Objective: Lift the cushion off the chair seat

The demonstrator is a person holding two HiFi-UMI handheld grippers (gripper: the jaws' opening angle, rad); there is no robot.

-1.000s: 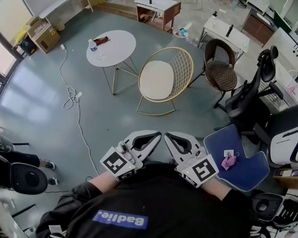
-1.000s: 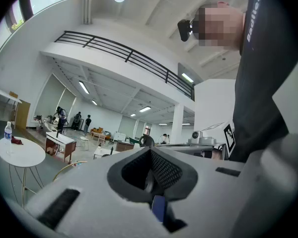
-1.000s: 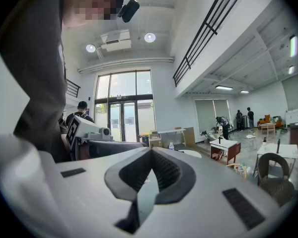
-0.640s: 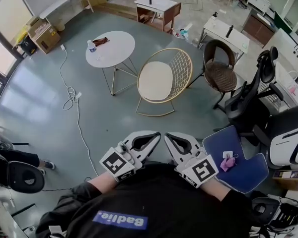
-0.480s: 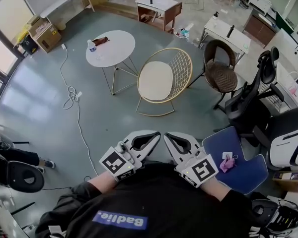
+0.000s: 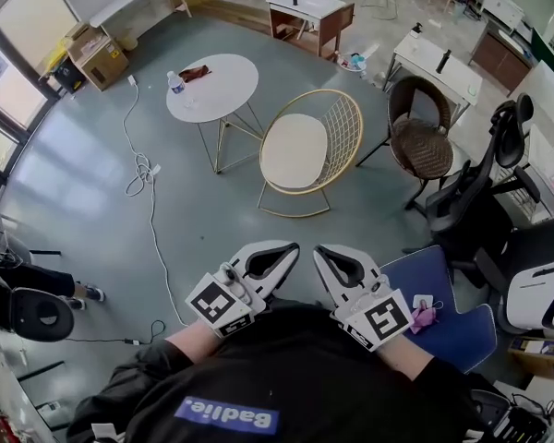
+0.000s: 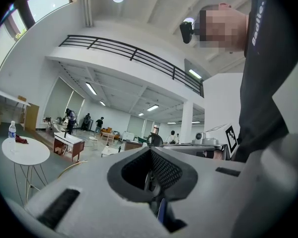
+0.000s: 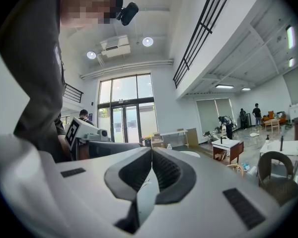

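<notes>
Both tools held close to the body, side by side, pointing level toward the gold wire chair (image 6: 340, 118). The left tool (image 6: 290, 248) has its jaws fully together with nothing between them. The right tool (image 6: 320, 250) is the same, pads meeting and empty. A blue seat (image 6: 448, 326) sits just beside the right tool, on the near side of the gold chair and off to its right; not relevant to the task. Bare floor (image 6: 212, 220) lies between the tools and the gold chair, with a cable (image 6: 144, 172) trailing to the chair's left, off the direct line. The cushion (image 6: 294, 151) lies flat on the gold chair's seat, untouched and well apart from both tools, nearly dead ahead of them. It looks close to round, maybe slightly longer front to back, so I wouldn't bank on a long axis. The wire back wraps the chair's far and right sides, so the open front edge faces the person and a bit leftward. Neither tool is clearly nearer; the left tool lines up slightly better with the cushion centre and the open side, as I read it. Task not started: it needs a walk-up, jaws opened, then a pinch on the near rim. Behind the gold chair to its left is a round tabletop (image 6: 217, 90) with a bottle (image 6: 174, 83); to its right is a wicker chair (image 6: 419, 148).
</notes>
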